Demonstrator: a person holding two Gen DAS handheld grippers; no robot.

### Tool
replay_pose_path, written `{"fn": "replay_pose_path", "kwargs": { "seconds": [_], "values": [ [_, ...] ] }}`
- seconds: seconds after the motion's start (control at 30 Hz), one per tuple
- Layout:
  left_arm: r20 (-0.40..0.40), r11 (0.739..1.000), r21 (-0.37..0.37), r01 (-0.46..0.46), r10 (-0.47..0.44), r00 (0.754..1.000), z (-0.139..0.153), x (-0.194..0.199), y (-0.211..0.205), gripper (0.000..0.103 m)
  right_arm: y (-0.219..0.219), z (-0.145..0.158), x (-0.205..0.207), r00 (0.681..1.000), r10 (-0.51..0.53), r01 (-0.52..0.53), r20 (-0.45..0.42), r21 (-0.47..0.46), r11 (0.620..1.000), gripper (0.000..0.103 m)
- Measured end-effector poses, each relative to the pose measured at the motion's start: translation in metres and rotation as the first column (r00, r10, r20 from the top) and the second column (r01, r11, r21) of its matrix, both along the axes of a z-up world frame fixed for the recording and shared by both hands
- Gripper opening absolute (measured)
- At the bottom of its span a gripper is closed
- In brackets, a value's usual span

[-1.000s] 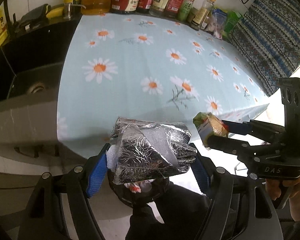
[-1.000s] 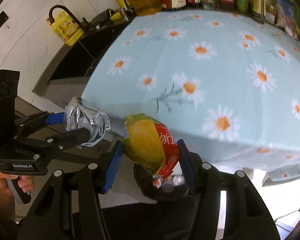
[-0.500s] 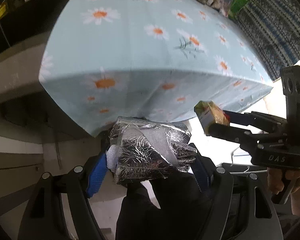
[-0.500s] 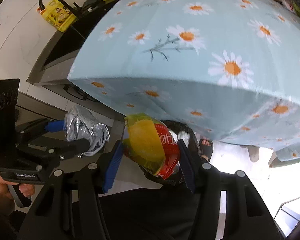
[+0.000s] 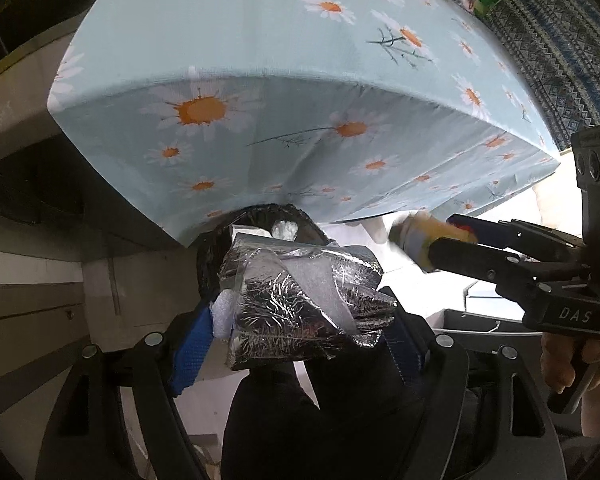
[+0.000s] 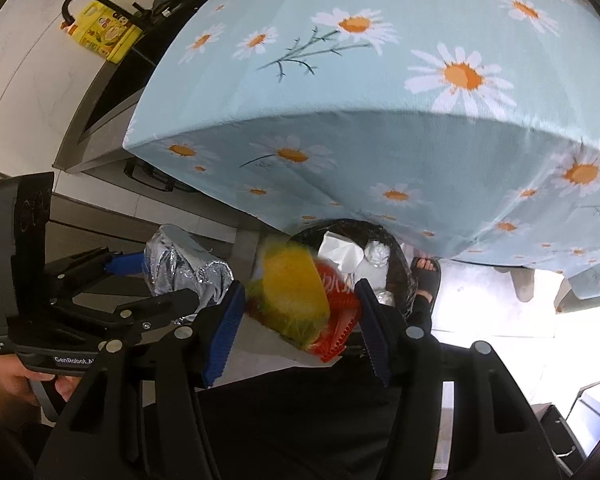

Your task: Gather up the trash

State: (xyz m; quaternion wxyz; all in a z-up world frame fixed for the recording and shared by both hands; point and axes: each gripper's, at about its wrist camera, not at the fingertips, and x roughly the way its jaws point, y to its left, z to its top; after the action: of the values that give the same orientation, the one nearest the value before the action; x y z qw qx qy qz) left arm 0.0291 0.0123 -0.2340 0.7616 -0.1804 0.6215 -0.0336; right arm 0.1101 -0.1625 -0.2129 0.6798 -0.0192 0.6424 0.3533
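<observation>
Left tongs (image 5: 300, 336) have just been opening, foil wrapper (image 5: 300, 304) between the blue pads (image 5: 192, 352); left pad touches, right-side contact hidden by foil, so grip unclear. Right tongs (image 6: 296, 320) have also just been opening; yellow-red snack bag (image 6: 296, 300) between them, blurred, a gap showing at each pad. Both sit above a black-lined trash bin (image 6: 404, 276) partly tucked under the daisy-cloth worktop (image 6: 380, 128). Bin holds white paper and foil bits, rim mostly hidden. A sandalled foot (image 6: 426, 276) beside it.
</observation>
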Motion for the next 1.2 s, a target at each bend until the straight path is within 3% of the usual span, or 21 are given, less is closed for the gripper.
{"fn": "replay_pose_path", "kwargs": {
  "seconds": [0.07,0.1,0.53,1.2],
  "values": [
    [-0.019,1.0,0.003,0.004,-0.004,1.0,-0.003,0.003,-0.001,0.084,-0.002,-0.004,0.004,0.999,-0.02,0.02,-0.036,0.019,1.0,0.074],
    [-0.022,1.0,0.015,-0.001,0.001,1.0,-0.003,0.005,-0.001,0.085,-0.004,-0.004,0.007,0.999,-0.032,0.033,-0.041,0.019,0.999,0.076],
    [-0.02,1.0,0.002,0.002,-0.002,1.0,0.003,0.011,0.0,0.086,-0.02,0.006,0.015,0.997,-0.078,0.078,-0.022,0.023,0.997,0.076],
    [0.143,0.999,0.052,0.011,-0.018,0.99,0.08,0.013,-0.002,0.086,-0.018,0.084,0.008,0.982,-0.105,0.096,0.158,0.064,0.993,0.076]
  ]
}}
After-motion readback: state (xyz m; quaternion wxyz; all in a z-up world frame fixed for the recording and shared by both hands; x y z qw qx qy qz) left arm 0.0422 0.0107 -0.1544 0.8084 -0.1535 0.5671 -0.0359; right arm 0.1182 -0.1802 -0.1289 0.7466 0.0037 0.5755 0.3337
